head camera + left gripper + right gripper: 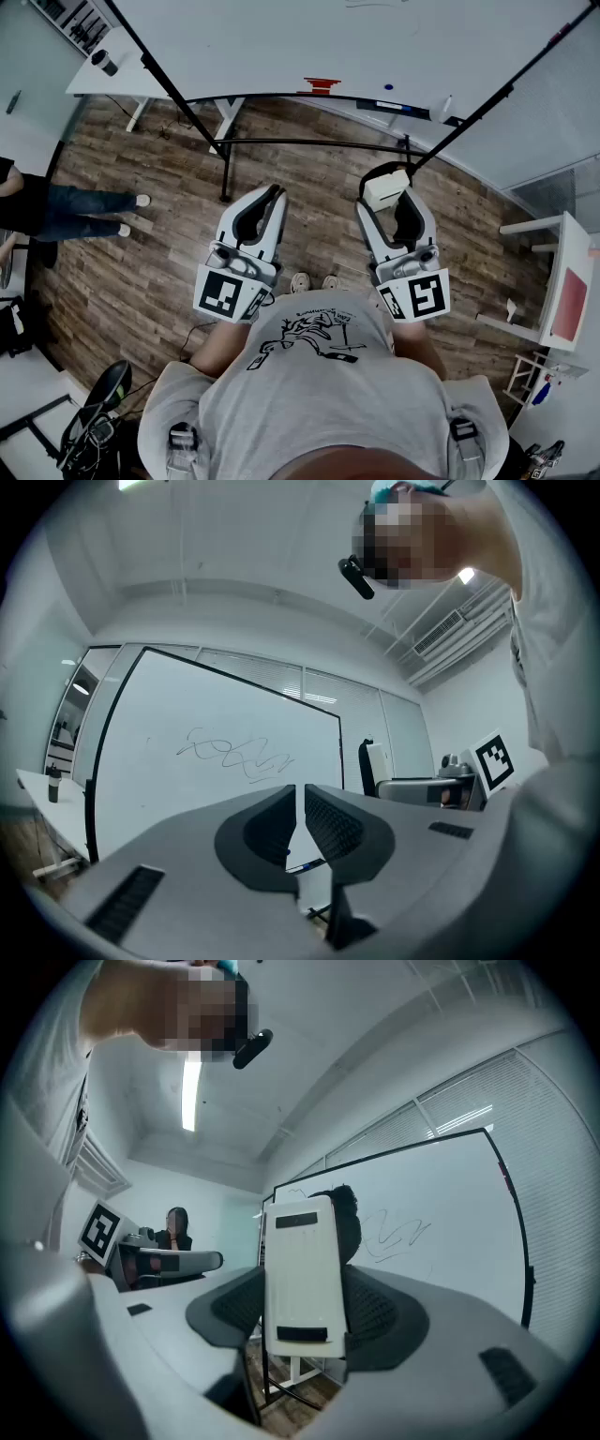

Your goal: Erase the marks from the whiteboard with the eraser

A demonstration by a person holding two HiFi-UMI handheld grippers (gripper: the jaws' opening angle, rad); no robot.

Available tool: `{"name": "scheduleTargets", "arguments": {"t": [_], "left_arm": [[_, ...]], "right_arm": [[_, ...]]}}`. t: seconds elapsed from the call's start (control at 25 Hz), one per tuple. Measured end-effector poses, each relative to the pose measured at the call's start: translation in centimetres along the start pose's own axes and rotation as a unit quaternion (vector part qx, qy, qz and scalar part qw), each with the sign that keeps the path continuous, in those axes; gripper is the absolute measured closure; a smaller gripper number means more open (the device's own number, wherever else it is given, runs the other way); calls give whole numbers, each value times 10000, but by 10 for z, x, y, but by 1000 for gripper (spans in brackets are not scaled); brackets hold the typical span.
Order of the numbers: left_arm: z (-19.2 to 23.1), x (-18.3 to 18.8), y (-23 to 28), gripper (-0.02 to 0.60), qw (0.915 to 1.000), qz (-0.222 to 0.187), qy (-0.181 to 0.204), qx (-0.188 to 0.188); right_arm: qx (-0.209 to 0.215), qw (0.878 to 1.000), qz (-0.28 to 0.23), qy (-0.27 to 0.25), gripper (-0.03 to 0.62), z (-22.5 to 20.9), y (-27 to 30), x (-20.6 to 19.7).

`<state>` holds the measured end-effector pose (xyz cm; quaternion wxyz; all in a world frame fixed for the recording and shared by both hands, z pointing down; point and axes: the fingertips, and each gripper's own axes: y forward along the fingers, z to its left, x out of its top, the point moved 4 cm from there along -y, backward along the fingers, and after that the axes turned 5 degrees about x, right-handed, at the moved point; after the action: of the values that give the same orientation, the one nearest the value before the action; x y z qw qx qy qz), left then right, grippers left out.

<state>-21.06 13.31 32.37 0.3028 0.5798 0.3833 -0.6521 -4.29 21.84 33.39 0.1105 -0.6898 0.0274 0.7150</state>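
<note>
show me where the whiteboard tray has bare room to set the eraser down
The tray is bare along its left stretch, from the left stand leg to the red item. From there rightward it is crowded with markers. The table beside the cup also has open top.

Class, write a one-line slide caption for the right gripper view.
White eraser clamped upright in the right tool, with the scribbled whiteboard ahead.
</note>
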Motion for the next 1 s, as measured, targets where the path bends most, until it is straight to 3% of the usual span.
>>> {"name": "scheduleTargets", "arguments": {"t": [0.6,1.0], "left_arm": [[26,1,-12,538,9997,9,-192,-158],[14,-5,26,538,9996,36,-142,-252]], "right_arm": [[-187,9998,-3,-25,330,25,17,-5],[-174,9998,52,-102,330,-11,22,-10]]}}
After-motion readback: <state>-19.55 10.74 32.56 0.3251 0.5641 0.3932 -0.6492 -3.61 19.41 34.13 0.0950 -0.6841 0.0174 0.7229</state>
